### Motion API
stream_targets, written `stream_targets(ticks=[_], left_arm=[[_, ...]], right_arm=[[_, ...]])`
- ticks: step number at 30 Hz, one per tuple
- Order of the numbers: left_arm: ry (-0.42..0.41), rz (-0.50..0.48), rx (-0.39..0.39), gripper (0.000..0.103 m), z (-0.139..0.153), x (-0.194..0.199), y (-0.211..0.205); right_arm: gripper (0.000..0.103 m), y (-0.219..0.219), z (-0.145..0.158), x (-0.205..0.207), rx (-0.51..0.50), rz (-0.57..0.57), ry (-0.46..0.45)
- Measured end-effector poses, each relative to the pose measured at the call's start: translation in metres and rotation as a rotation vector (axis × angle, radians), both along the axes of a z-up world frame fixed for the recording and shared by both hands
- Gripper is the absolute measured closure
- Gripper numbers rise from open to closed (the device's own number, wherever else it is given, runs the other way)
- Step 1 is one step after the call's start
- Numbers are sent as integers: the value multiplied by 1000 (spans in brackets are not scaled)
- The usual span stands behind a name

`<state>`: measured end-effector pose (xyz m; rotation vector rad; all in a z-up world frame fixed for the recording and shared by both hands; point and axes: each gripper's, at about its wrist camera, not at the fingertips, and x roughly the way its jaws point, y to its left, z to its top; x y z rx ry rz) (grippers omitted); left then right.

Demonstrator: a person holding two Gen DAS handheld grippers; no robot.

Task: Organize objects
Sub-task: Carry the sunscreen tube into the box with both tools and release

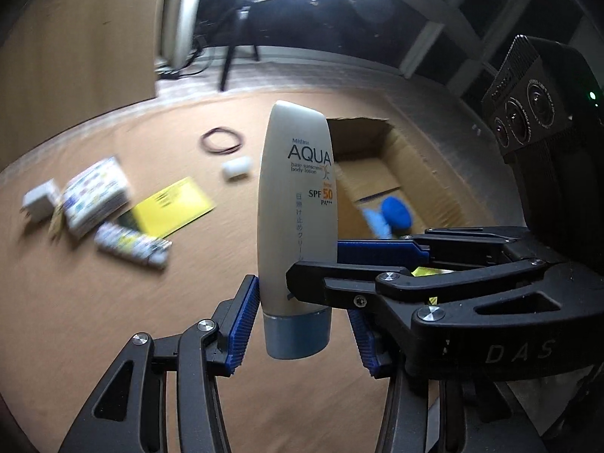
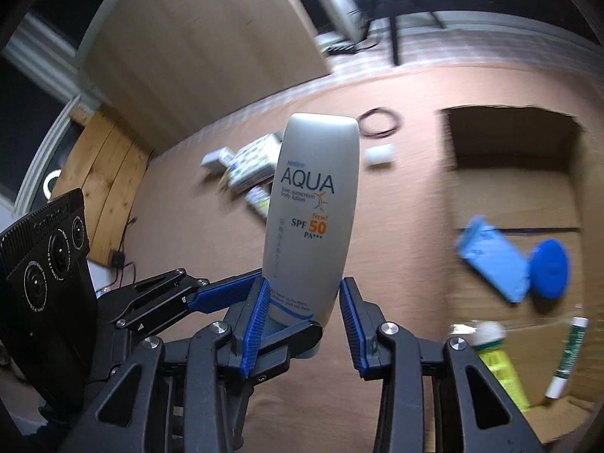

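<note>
- Far left on the brown table point(image 1: 94, 302): a white charger block point(image 1: 39, 204), a patterned box point(image 1: 96, 196) and a printed tube point(image 1: 130, 245) lie bunched together, with a yellow card point(image 1: 177, 205) just beside them.
- Beyond these, a dark cord loop point(image 1: 222, 140) and a small white cap point(image 1: 236, 168) lie apart from each other near the far edge; bare tabletop surrounds them.
- Centre: the sunscreen tube point(image 1: 296, 226) stands upright off the table, blue cap down.
- The left gripper point(image 1: 298, 321) clamps the tube near the cap; the right gripper point(image 2: 304, 317) squeezes its lower body, crossing from the side.
- Right: an open cardboard box point(image 2: 509, 173) lies close to the tube, holding a blue packet point(image 2: 490, 260), a blue disc point(image 2: 549, 268), a yellow tube point(image 2: 502, 366) and a green-and-white tube point(image 2: 568, 355); its far half is bare.
</note>
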<state>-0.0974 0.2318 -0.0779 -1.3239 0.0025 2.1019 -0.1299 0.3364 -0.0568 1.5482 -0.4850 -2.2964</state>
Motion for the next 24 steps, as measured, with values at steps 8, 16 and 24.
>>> stream_targets(ticks=[8, 16, 24], left_arm=[[5, -102, 24, 54, 6, -10, 77], [-8, -176, 5, 54, -6, -14, 135], [-33, -222, -22, 53, -18, -15, 155]], right_arm=[[68, 67, 6, 15, 5, -115, 18], [68, 116, -5, 26, 3, -191, -6], [65, 129, -17, 30, 20, -222, -23]])
